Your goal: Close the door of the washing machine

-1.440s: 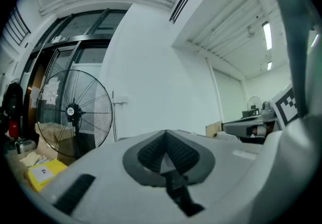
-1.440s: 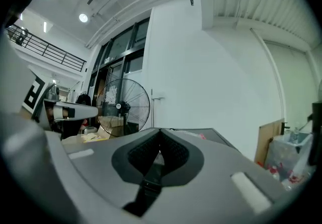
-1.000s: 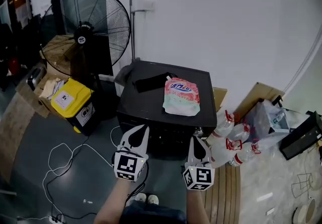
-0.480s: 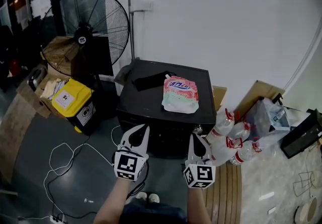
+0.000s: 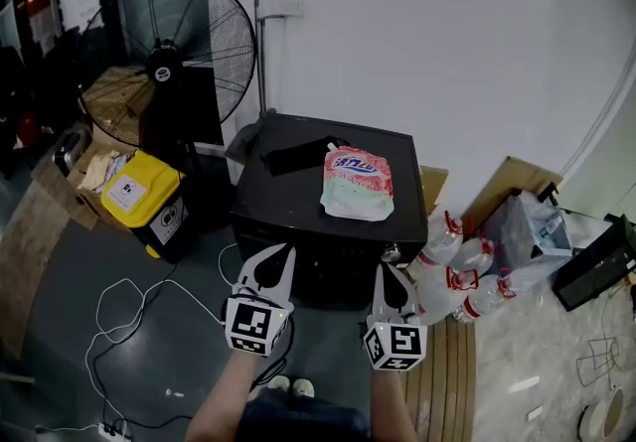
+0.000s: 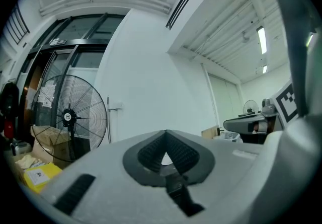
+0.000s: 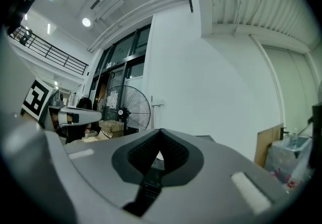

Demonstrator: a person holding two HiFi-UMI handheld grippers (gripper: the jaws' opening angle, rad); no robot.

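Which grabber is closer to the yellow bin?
Left. The left gripper is to the right of the yellow bin and lower in the head view; the right gripper is farther right still, next to the bottles.

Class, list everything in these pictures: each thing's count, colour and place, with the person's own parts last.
washing machine: one, black, centre, against wall
pouch: one, pink and white, on the machine
flat item: one, black, beside the pouch
fan: one, black, left rear
bin: one, yellow, floor left
bottles: several, clear, red labels, floor right
cables: some, white, floor lower left
left tool: one, white, shut, empty, before the machine
right tool: one, white, shut, empty, before the machine
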